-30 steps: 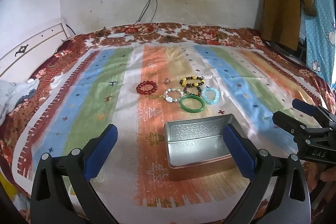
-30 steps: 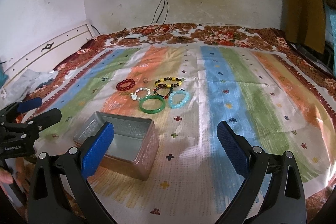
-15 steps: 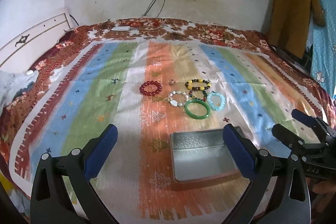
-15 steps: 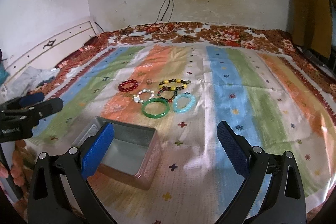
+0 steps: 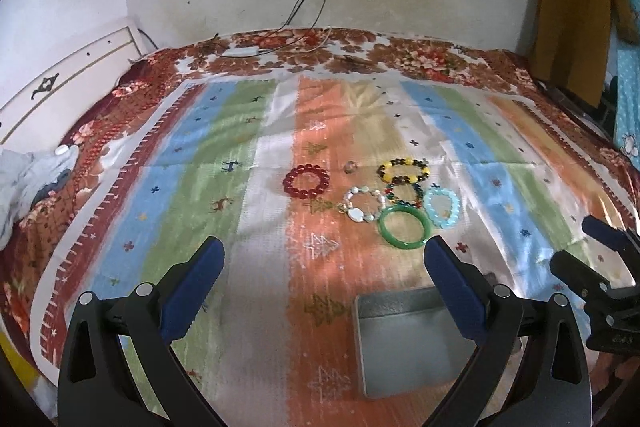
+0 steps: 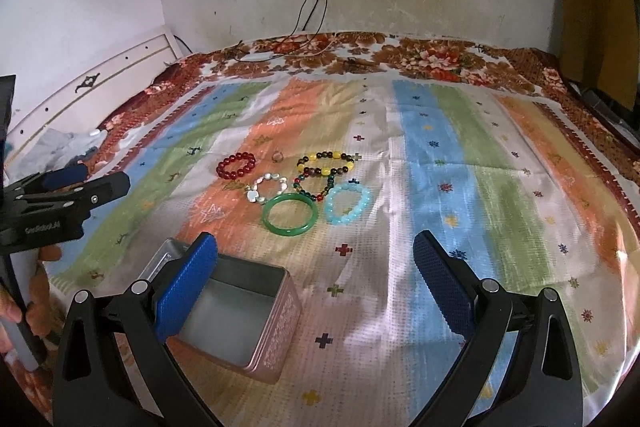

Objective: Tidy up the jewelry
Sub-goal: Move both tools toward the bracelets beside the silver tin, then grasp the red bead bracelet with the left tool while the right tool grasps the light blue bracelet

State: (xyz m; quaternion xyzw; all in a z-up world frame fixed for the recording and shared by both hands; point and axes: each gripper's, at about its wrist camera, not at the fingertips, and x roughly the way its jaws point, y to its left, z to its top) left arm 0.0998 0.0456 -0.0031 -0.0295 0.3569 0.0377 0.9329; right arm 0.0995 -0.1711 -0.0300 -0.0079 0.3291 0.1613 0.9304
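Metal tin [image 6: 276, 311] empty, both tongs agape

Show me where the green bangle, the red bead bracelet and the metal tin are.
green bangle [image 6: 291, 230], right wrist view, near rim of the ring
red bead bracelet [image 6: 225, 169], right wrist view, left beads
metal tin [image 6: 280, 323], right wrist view, embossed side wall

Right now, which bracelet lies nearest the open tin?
The green bangle: a smooth solid ring, unlike the beaded bracelets, at the cluster's near edge closest to the tin.
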